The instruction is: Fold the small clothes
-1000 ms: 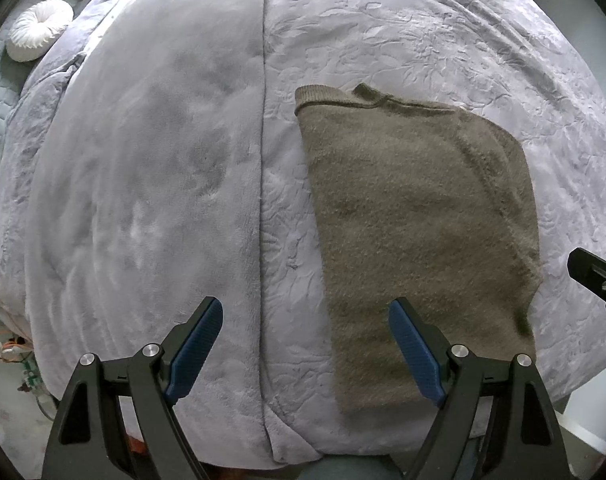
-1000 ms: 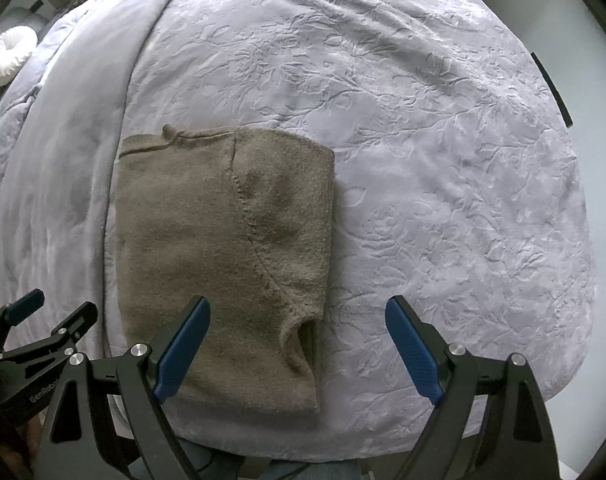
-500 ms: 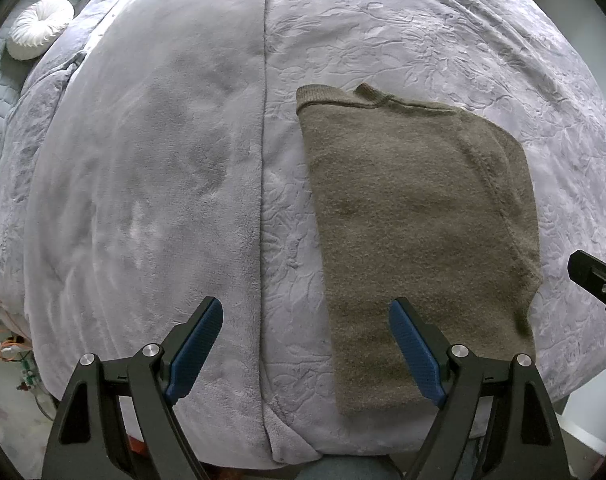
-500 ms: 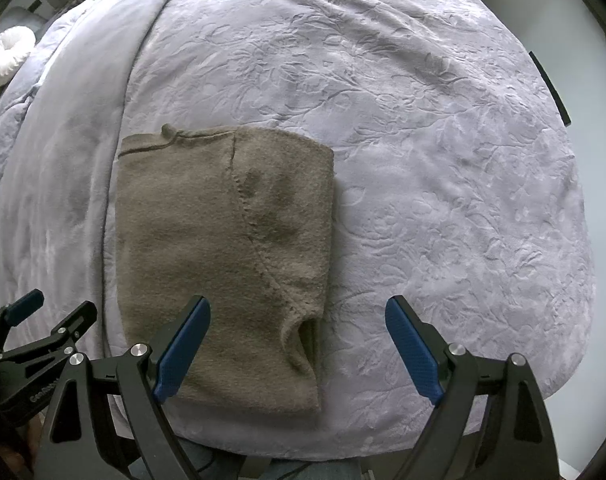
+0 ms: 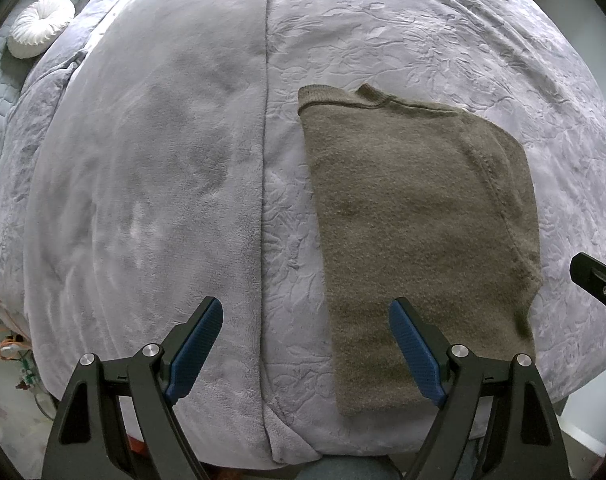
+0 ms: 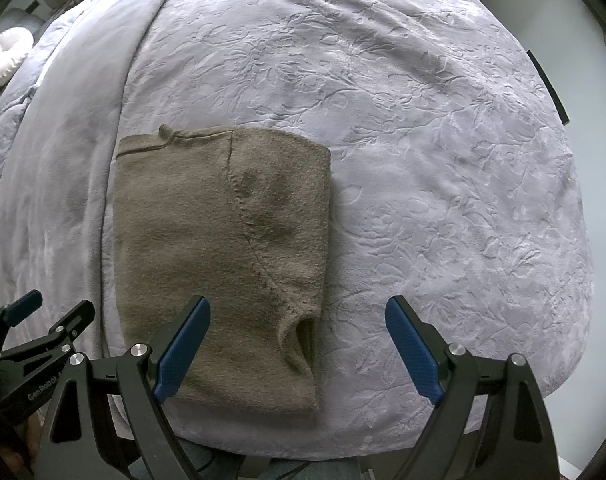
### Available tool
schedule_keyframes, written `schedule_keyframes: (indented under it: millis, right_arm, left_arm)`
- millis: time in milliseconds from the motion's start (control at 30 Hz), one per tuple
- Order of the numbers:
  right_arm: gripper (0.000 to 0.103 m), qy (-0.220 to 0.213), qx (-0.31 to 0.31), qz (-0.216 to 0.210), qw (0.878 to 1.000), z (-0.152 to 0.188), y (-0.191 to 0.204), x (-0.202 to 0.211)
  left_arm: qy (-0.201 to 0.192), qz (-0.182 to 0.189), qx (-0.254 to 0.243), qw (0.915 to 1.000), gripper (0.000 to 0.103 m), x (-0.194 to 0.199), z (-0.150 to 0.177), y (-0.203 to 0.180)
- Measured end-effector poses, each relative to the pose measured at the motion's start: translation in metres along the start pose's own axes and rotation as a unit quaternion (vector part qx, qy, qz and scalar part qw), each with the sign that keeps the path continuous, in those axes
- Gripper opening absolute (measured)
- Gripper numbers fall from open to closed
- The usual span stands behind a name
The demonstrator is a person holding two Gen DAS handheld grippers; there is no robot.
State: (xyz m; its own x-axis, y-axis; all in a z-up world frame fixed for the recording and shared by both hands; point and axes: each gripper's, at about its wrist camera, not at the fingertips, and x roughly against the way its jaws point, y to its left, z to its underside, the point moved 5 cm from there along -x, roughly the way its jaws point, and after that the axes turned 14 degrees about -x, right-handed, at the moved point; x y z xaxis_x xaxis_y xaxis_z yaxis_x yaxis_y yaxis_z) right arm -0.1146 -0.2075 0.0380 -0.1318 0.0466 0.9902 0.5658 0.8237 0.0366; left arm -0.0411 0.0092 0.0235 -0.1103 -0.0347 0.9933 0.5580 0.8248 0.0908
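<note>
An olive-brown knit top [image 5: 419, 216] lies folded into a neat rectangle on a lavender embossed bedspread [image 6: 423, 160], near the bed's front edge. The left gripper [image 5: 305, 356] and right gripper [image 6: 299, 354] hover above it, jaws spread wide, holding nothing. Likely risk: a careless pinch could catch only the top layer (a loose flap shows at the lower corner) and undo the fold. No containers are visible.

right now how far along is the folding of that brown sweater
Done: the brown sweater lies on the bed cover folded lengthwise into a narrow rectangle, sleeve tucked in. In hand: nothing; left gripper and right gripper hover open above it. Possibly left: one fold across to halve it.
</note>
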Motion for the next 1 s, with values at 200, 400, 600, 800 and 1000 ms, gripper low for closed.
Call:
schedule_keyframes:
  millis: [200,400,600,800,1000]
  right_arm:
    - [0.091,0.0,0.0,0.001,1.0,0.0,0.0,0.0003]
    - [0.091,0.001,0.0,0.0,1.0,0.0001,-0.0002,0.0]
    - [0.091,0.001,0.0,0.0,1.0,0.0005,-0.0005,-0.0003]
    - [0.091,0.002,0.001,0.001,1.0,0.0009,-0.0002,-0.0009]
    - [0.091,0.002,0.001,0.002,1.0,0.001,0.0003,-0.0011]
  left_arm:
    - [0.0,0.001,0.001,1.0,0.086,-0.0004,0.0,0.0006]
    - [-0.001,0.001,0.004,1.0,0.086,-0.0003,-0.0002,0.0008]
    - [0.0,0.001,0.007,1.0,0.086,-0.0004,-0.0002,0.0013]
    - [-0.001,-0.005,0.008,1.0,0.086,0.0003,-0.0009,0.001]
    - [-0.002,-0.009,0.012,0.9999,0.086,0.0013,-0.0009,0.0006]
